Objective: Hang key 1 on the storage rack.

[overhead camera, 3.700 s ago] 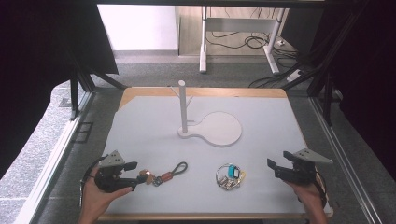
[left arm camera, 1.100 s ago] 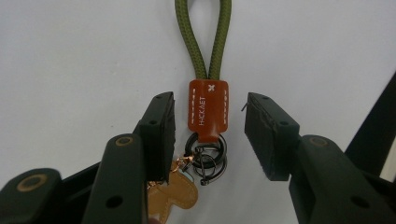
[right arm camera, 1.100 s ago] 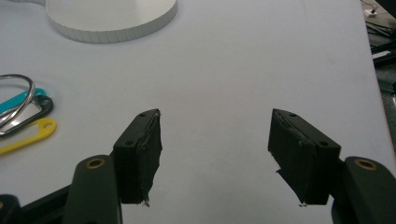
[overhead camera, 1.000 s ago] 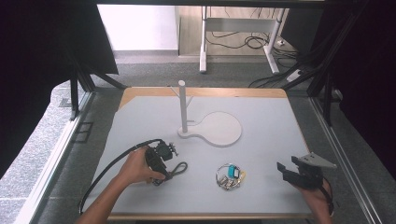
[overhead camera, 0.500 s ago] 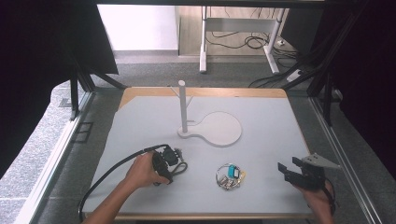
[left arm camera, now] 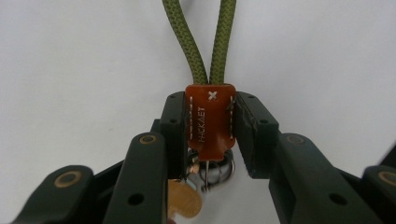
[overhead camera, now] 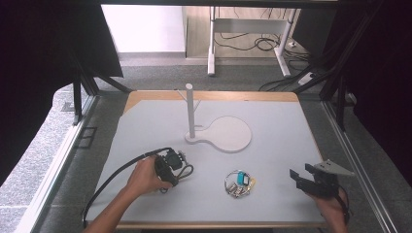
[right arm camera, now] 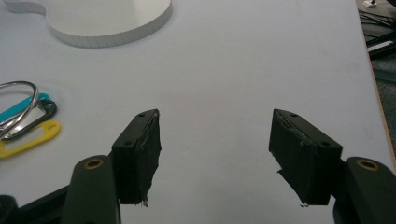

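1. Lanyard keychain near the front left of the table, pinched by the left gripper; jaws just closed, both pads pressing the flanks of its orange leather tab.
2. Long axis running straight along the jaws in the left gripper view: olive cord loop leading away from the gripper, metal ring and brass-coloured key trailing back toward its body.
3. From the high view, cord loop lying flat on the table to the right of the gripper.
4. Tab: smooth orange leather, rectangular with rounded corners, white stitching down both edges, a small white cross at the top, embossed lettering along its length.
5. Cord: woven, round in section, doubled into two strands emerging side by side from the tab.
6. Right gripper at the front right, well apart from the keychain, jaws spread wide with bare table between the black pads.
7. Second bunch of keys between the two grippers: a metal ring carrying teal, black and yellow plastic tags.
8. White stand further back at mid-table: flat rounded base with an upright post.
9. Table top matte, pale grey, with a wooden rim at the far edge.
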Tool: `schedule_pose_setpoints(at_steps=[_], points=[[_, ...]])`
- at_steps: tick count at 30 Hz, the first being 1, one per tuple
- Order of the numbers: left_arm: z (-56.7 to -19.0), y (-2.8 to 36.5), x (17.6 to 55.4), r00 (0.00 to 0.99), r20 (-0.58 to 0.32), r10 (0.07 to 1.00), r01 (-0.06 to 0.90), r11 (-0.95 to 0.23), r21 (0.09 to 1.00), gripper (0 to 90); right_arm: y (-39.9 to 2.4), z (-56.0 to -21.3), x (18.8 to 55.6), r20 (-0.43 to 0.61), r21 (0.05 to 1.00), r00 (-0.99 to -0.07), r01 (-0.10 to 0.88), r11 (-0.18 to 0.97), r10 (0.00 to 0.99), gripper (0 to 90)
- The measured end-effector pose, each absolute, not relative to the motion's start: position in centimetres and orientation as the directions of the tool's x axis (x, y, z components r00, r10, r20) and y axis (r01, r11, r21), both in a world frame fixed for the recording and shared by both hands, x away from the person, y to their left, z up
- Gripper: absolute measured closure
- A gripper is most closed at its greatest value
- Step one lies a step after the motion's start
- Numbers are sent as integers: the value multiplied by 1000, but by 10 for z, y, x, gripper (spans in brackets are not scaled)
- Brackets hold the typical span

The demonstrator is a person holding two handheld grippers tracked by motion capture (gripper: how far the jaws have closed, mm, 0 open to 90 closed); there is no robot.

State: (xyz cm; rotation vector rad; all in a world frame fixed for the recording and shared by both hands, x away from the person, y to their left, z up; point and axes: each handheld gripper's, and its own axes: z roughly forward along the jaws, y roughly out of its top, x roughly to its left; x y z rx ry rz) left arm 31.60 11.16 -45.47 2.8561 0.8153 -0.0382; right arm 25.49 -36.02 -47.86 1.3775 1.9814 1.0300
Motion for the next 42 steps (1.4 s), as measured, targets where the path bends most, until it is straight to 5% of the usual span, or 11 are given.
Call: schedule_pose_setpoints(at_steps=[11,42], points=[[-409,148,324,794,-137,592,601,-734,314,664,-357,-477,254,7,818,-359,539,201,933,339],[-347,153,364,770,-123,626,622,-693,366,664,-360,-478,254,1,808,-345,553,203,938,335]])
